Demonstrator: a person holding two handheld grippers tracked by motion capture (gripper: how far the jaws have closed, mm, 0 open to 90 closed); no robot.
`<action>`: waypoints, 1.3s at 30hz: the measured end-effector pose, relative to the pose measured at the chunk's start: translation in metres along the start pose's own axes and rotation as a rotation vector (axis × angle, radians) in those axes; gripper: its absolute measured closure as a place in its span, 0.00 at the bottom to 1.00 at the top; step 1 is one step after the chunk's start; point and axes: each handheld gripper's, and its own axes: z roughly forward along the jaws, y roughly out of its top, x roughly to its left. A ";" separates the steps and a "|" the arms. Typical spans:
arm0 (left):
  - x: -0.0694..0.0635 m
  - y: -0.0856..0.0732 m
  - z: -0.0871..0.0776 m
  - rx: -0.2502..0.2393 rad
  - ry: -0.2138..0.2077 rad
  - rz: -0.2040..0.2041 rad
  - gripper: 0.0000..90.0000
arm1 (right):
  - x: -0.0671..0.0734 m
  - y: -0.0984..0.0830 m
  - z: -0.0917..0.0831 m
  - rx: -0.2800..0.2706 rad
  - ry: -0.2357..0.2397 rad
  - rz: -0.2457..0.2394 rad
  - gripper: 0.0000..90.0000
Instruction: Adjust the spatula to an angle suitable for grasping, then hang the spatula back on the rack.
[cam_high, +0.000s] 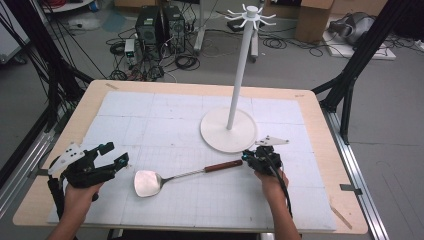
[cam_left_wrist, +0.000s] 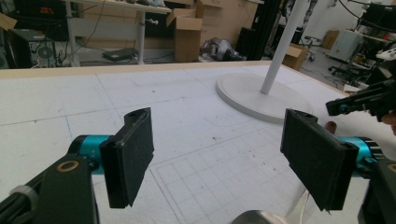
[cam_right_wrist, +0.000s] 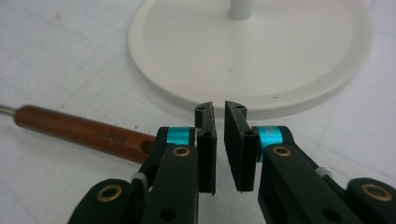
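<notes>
Spatula (cam_high: 180, 176) lies flat on the white gridded surface (cam_high: 165, 125), between my two hands. Steel blade (cam_high: 146, 182) points toward my left side, brown wooden handle (cam_high: 223, 166) toward my right. Handle end has a hang hole, seen in the right gripper view (cam_right_wrist: 146, 147), which is probably why the hook stand is here.

Right gripper (cam_high: 248, 157): sits right at the handle's end. In its own view the handle (cam_right_wrist: 79, 132) runs in from the left and passes behind the left jaw, not between the two. Jaws are nearly together, a thin slit between the pads, nothing in it. So not grasping. They'd have to spread and shift sideways onto the handle to take it.

Left gripper (cam_high: 114, 153): parked just beside the blade, apart from it, jaws spread wide and empty. In its view the blade's edge (cam_left_wrist: 261, 217) sits low between the jaws, so it's lined up to steady or pick that end if needed.

Stand (cam_high: 240, 80): white round base (cam_high: 220, 135) just beyond the handle, tall pole, ring of hooks on top (cam_high: 251, 16). My guess is the close placement keeps the carry from surface to hook short. Base rim is close to the right jaws, so I'd watch clearance there.
</notes>
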 end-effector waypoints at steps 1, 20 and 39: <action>0.000 0.000 0.000 0.001 0.001 0.001 0.29 | -0.002 0.000 -0.005 -0.019 -0.003 0.014 0.89; 0.001 0.002 -0.001 -0.007 -0.062 0.004 0.29 | 0.009 -0.031 -0.116 -0.303 -0.127 0.019 0.23; -0.001 0.003 0.003 0.003 -0.067 0.016 0.29 | 0.001 -0.045 -0.128 -0.304 -0.160 0.056 0.23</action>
